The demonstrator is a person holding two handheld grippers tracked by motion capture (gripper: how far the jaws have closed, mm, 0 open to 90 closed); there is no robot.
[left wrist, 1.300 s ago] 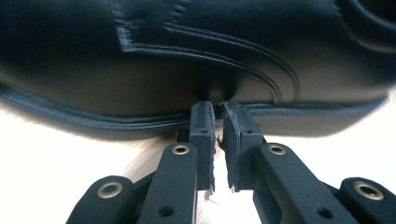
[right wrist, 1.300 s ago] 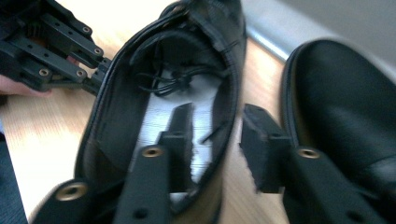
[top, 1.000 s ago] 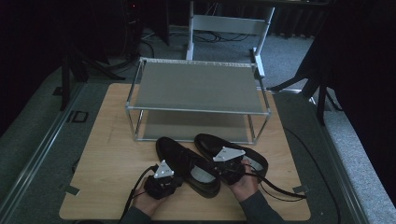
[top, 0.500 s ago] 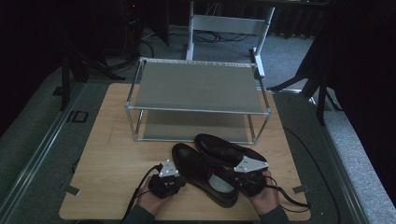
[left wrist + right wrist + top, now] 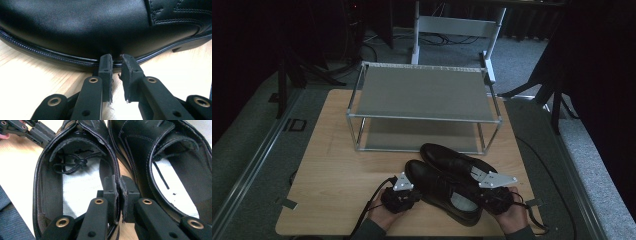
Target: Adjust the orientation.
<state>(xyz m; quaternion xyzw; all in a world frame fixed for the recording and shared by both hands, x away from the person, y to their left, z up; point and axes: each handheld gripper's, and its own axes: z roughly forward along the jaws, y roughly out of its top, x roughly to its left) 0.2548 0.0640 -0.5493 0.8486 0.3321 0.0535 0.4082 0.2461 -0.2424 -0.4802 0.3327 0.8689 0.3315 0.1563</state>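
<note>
- Two black leather shoes are seen side by side near the front edge of the wooden table (image 5: 337, 165), ahead of the two-tier metal rack (image 5: 422, 95).
- The left gripper (image 5: 401, 192) is held low at the outer side of the near shoe (image 5: 442, 192); its jaws are seen slightly apart with nothing between them, their tips against the shoe's sole edge in the left gripper view.
- Inside the near shoe, a pale insole and a knotted black lace (image 5: 75, 165) are shown.
- The right gripper (image 5: 118, 187) is clamped on the near shoe's inner wall, one jaw inside the opening and one in the gap beside the far shoe (image 5: 452, 157).
- The far shoe's pale insole is likewise exposed.
- Both shelves of the rack are seen bare.
- The table is set on grey carpet; a white frame (image 5: 457, 25) and dark stands are seen behind it.
</note>
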